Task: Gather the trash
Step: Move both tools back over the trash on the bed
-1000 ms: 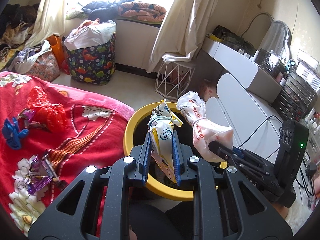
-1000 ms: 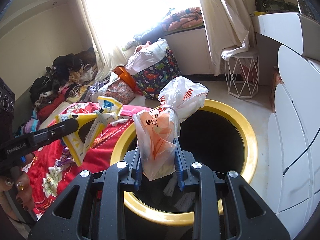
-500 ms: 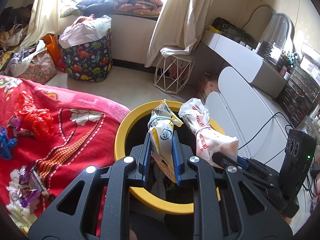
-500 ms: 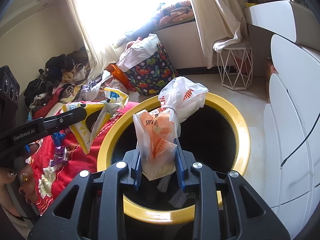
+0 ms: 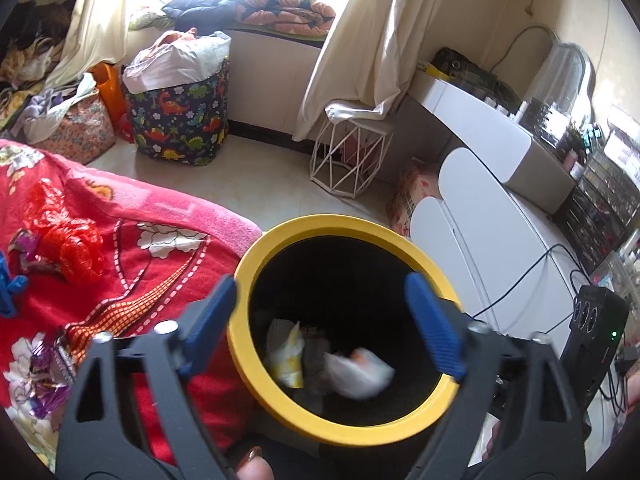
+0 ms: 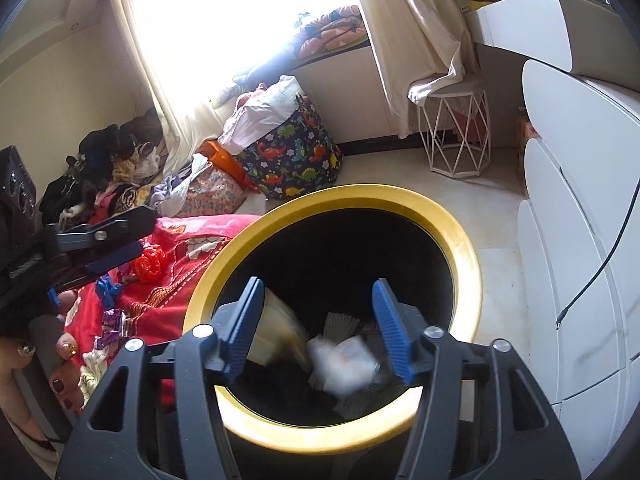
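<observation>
1. Two hand-held grippers over the bin (image 5: 348, 426), both with jaws that have just been opening. Left hand-held gripper (image 5: 324, 320) spread very wide, nothing between the pads. Right hand-held gripper (image 6: 320, 330) about half open, nothing between the pads either.
2. Dropped trash is inside the bin: yellow snack wrapper (image 5: 288, 354) and white plastic bag (image 5: 356, 368), both blurred, low in the dark interior. Cannot tell if they have settled.
3. Remaining trash lies on the red bedspread (image 5: 132, 272): red plastic bag (image 5: 68, 244), purple wrappers (image 5: 48, 376), blue piece (image 5: 10, 288) at frame edge.
4. Key relation: bed trash is off to the left of the bin. The left hand-held gripper is on that side, so judged nearer; the right one sits over the bin's far side from the bed.
5. Red bag is a crumpled clump, no clear long axis. The purple wrappers' axis is too small to tell.
6. Likely next: swing left toward the bed and come down over a wrapper.
7. Risk: thin foil flat on soft fabric, pads may pinch the bedspread too.
</observation>
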{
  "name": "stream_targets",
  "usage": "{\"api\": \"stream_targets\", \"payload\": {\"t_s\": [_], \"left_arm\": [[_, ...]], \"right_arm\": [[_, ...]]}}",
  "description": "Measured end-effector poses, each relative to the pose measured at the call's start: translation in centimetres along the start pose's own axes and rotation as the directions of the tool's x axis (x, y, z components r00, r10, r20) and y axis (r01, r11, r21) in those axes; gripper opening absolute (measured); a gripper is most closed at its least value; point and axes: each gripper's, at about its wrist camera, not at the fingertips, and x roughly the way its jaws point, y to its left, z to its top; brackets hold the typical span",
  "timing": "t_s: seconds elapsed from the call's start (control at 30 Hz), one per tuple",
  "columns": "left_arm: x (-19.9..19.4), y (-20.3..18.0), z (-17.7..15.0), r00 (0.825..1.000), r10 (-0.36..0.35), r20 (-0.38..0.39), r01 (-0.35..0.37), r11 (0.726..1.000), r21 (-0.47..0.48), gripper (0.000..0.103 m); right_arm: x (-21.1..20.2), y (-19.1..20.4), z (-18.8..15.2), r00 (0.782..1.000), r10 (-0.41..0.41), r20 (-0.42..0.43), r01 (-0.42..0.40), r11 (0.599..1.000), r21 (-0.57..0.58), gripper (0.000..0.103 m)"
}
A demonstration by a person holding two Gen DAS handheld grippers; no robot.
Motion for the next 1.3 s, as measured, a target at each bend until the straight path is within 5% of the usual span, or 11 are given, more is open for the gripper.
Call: {"api": "stream_targets", "payload": {"t_s": [0.3,1.3], "left_arm": [[-1.9,1.3,-0.2,0.998,0.040,0.038,-0.039,0.999,-0.037,0.092],[-8.4,5.8,-0.7,0.976,0.137,0.170,-0.126,0.989,-0.075,0.092]], "right_arm": [[-0.5,0.7,0.0,0.999,-0.030,0.032,0.031,0.999,-0.037,0.071],[-2.3,6.8,0.2,0.991,0.027,0.130,-0.005,0.986,-0.165,0.086]]}}
